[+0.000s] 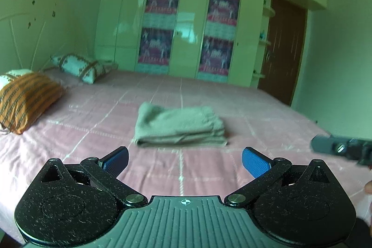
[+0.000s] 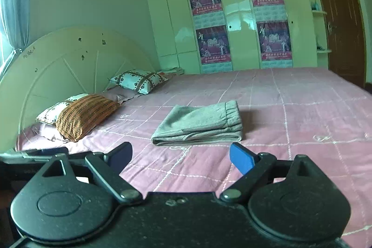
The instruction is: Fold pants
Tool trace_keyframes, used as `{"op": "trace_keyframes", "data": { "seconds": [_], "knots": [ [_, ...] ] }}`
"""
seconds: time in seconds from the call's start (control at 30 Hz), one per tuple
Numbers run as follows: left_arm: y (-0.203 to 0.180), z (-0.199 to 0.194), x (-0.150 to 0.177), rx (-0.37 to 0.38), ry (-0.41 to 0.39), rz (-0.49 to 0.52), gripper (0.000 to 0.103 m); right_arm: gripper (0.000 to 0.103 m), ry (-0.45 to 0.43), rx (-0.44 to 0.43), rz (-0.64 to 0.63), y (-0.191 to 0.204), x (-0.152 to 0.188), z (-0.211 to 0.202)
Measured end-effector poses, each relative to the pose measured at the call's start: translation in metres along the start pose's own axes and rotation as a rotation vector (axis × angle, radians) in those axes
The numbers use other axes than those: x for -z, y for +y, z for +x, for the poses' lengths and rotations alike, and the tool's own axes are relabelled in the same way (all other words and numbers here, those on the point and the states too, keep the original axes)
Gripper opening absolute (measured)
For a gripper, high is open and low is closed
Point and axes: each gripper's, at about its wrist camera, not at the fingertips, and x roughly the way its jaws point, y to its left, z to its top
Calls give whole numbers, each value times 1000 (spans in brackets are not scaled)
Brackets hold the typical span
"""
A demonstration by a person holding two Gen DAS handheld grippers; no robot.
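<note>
Folded grey pants point(image 2: 200, 123) lie beyond the spread hand-held gripper point(image 2: 180, 157).

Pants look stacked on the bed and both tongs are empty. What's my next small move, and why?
Probably just back both tongs away and stop. The grey pants already lie in a compact layered bundle on the pink bedspread, elastic waistband on top. The left tongs and right tongs are open, short of the bundle, touching nothing.
</note>
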Motion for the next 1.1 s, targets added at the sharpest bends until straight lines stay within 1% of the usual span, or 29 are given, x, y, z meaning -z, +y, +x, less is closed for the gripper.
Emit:
{"op": "trace_keyframes", "data": {
  "seconds": [0.07,0.17,0.23,0.3,0.43,0.53,0.73,1.0,1.1],
  "knots": [
    [-6,-8,-3,10,-13,1,103,85,1,12,2,3,-3,-5],
    [-17,-20,-3,10,-29,32,103,86,-22,19,-3,6,-8,-14],
    [-22,-27,-5,19,-32,33,103,92,-30,32,4,6,-11,-19],
    [-27,-35,-6,26,-38,37,103,93,-51,36,9,6,-11,-28],
    [-32,-48,-8,29,-45,42,103,93,-50,50,14,8,-9,-36],
    [-30,-56,-9,26,-52,39,103,93,-58,55,-10,15,-6,-42],
    [-28,-58,-9,14,-54,31,103,93,-44,59,-42,24,-1,-42],
    [-29,-56,-10,24,-47,33,103,93,-50,60,-34,26,-1,-41],
    [-32,-58,-9,26,-57,37,103,93,-61,60,-26,26,-3,-43]
  ]
}}
